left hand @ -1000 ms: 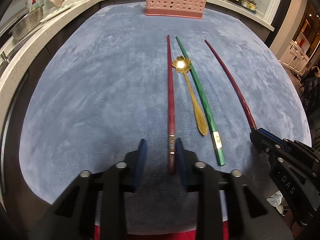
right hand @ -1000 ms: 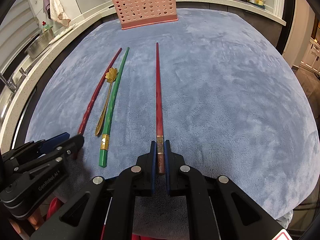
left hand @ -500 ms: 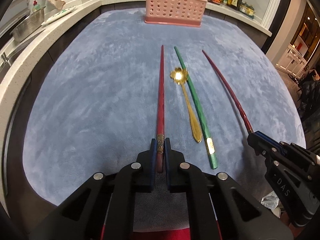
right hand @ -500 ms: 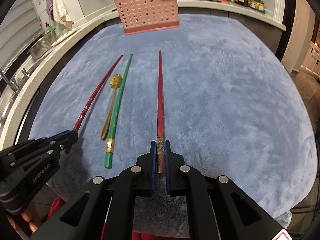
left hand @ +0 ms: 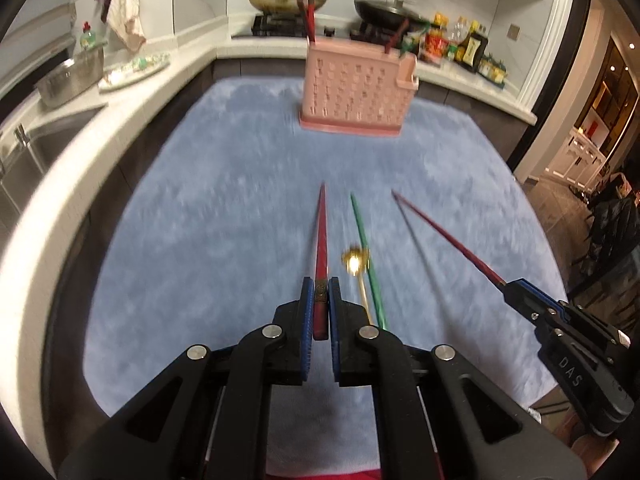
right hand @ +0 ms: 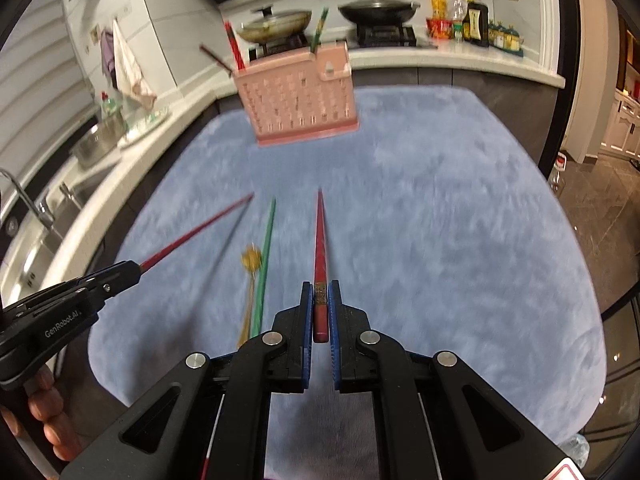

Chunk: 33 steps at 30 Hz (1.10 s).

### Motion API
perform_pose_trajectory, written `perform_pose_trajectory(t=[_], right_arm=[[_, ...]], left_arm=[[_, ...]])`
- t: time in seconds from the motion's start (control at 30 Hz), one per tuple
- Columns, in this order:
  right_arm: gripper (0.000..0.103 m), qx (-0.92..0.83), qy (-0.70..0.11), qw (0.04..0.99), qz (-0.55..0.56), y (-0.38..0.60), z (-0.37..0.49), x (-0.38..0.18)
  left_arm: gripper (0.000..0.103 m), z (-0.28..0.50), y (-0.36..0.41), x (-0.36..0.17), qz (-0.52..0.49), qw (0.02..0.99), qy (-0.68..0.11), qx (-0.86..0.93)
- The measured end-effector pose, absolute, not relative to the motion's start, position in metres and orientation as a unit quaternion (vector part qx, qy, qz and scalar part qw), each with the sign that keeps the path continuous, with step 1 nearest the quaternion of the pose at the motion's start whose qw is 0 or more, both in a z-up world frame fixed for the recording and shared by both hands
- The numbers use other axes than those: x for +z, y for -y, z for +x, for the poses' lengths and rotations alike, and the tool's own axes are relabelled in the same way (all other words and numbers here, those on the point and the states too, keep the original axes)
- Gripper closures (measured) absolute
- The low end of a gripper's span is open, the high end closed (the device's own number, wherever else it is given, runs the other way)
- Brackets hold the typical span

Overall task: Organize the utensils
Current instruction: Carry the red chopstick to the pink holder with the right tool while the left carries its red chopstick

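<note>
Left wrist view
Left gripper (left hand: 319, 300): low in the middle; its jaws are pinched tight on the thick end of a red chopstick (left hand: 321, 236).
Red chopstick: it points up the frame toward the pink basket (left hand: 356, 92); its tip looks lifted off the blue mat (left hand: 200, 240).
Right gripper (left hand: 516, 290): lower right, partly cut off by the frame edge; it holds a second red chopstick (left hand: 444, 236) with a dark shadow line beside it.
Green chopstick (left hand: 366, 248): lies on the mat in the middle; its near end hides behind the left gripper.
Gold spoon (left hand: 355, 264): just left of the green chopstick, blurry and shiny; its handle is partly hidden.
Basket: top middle, blurry, with a few sticks poking out.

Right wrist view
Right gripper (right hand: 320, 300): low in the middle; jaws squeezed on its red chopstick (right hand: 320, 236).
Left gripper (right hand: 124, 274): lower left, holding its own red chopstick (right hand: 192, 236); the body is cut off by the frame edge.
Green chopstick (right hand: 266, 248) and gold spoon (right hand: 251, 260): middle left, smeared; their near ends are hidden.
Basket (right hand: 298, 100): top middle, blurry.
</note>
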State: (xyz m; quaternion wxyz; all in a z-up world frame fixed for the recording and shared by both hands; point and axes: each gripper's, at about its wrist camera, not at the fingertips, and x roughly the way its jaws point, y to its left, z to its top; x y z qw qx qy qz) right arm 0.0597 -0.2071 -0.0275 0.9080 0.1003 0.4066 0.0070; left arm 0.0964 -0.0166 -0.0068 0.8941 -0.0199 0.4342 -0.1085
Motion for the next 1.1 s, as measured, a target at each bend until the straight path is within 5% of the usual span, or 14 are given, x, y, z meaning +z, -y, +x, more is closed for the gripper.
perform_pose_trajectory(t=[1.1], right_arm=[[0.096, 0.032, -0.210, 0.966, 0.146, 0.253, 0.262, 0.184]], left_arm=[[0.096, 0.293, 0.038, 0.226, -0.052, 0.960, -0.250, -0.111]])
